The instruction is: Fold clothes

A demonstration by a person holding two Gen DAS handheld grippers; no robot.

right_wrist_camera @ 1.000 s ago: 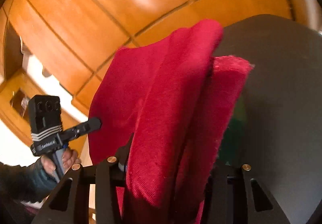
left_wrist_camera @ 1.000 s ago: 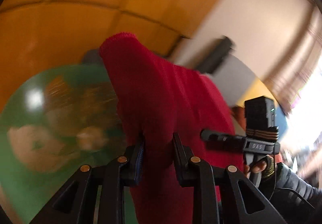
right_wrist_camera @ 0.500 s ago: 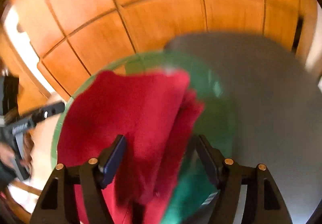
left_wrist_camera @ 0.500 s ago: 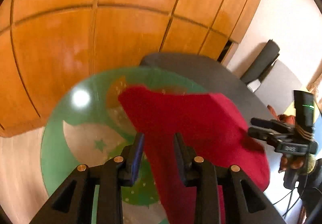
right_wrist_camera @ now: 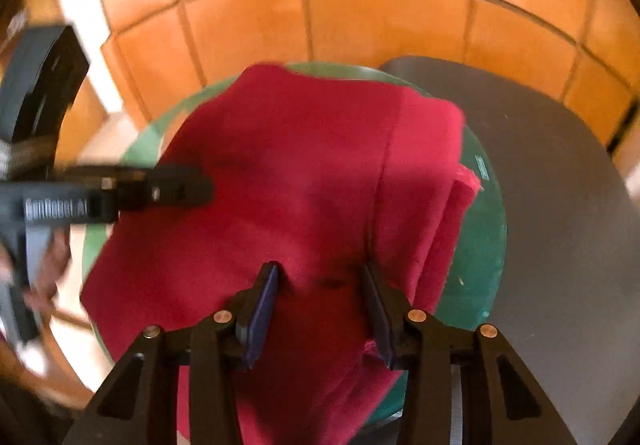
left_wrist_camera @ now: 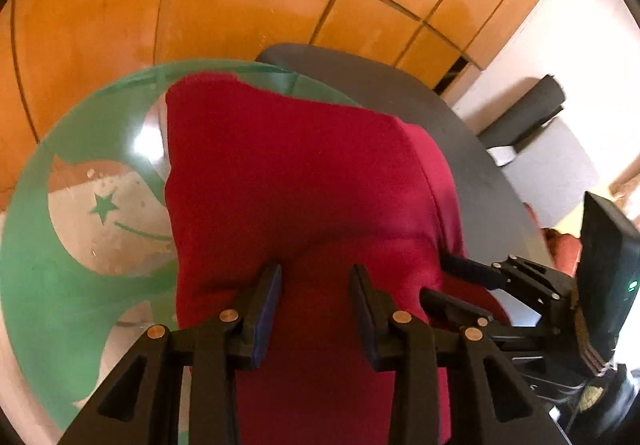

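- Round glass table [left_wrist_camera: 60, 285], far left of the left wrist view: green-tinted, with a star and crescent pattern; its near rim runs out of the frame.
- Red cloth [left_wrist_camera: 300, 181]: it lies folded on the table, and layered edges show along its right side [right_wrist_camera: 460, 189] in the right wrist view. I judge the folding well along; a last fold or a smoothing may remain, though I cannot say which garment this is or how many layers it holds.
- My left gripper [left_wrist_camera: 316, 309]: its jaws stand apart over the near part of the cloth, with red fabric showing between them. I cannot tell whether the pads touch the cloth.
- My right gripper [right_wrist_camera: 320, 309]: its jaws also stand apart above the cloth, clamped on nothing. A small dark spot on the fabric between them is too small to identify.
- Near edge of the cloth: hidden beneath both grippers in both views, so I cannot tell whether it hangs over the rim.
- Grey chair [right_wrist_camera: 560, 205], at right: beside the table, partly cut off.
- In the right wrist view my left gripper is blurred at the left edge.
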